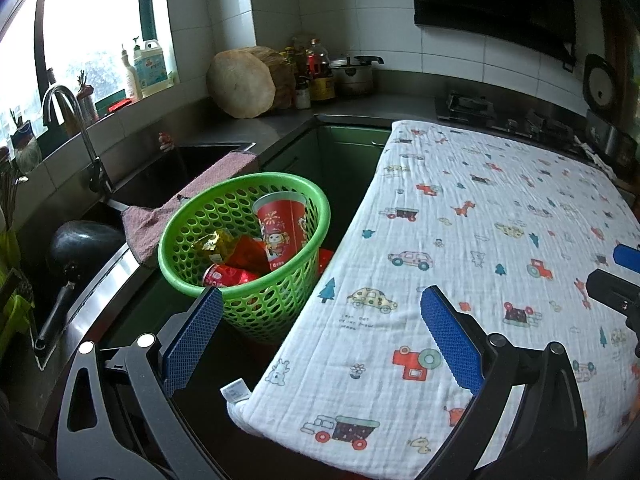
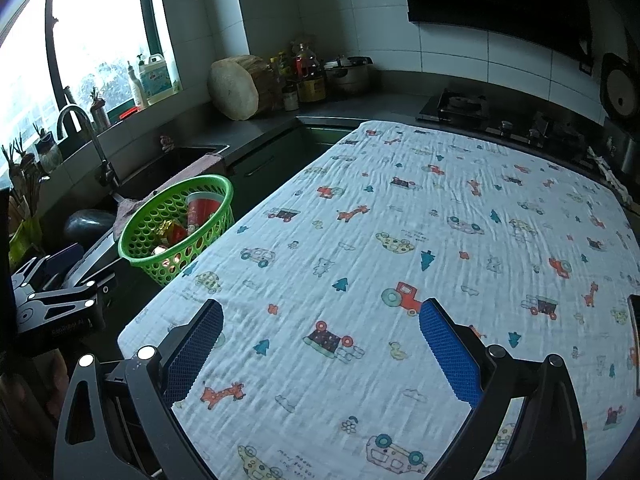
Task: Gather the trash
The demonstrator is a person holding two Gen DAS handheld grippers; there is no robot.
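A green perforated basket (image 1: 280, 296) stands left of the table; it also shows in the right wrist view (image 2: 208, 240). It holds a red paper cup (image 1: 282, 232), a red can (image 1: 224, 276), a gold wrapper (image 1: 210, 242) and red wrappers. My left gripper (image 1: 320, 300) is open and empty, with its left finger in front of the basket's near rim and its right finger over the cloth. My right gripper (image 2: 320, 312) is open and empty above the table's printed cloth (image 2: 400, 240). No loose trash shows on the cloth.
The cloth-covered table (image 1: 480, 240) fills the right side. A sink with a tap (image 1: 68, 120), a pink towel (image 1: 192, 196) and a dark pan (image 1: 80, 240) lie left. A wooden board (image 1: 240, 84), bottles, a pot and a stove (image 1: 500, 116) line the back counter.
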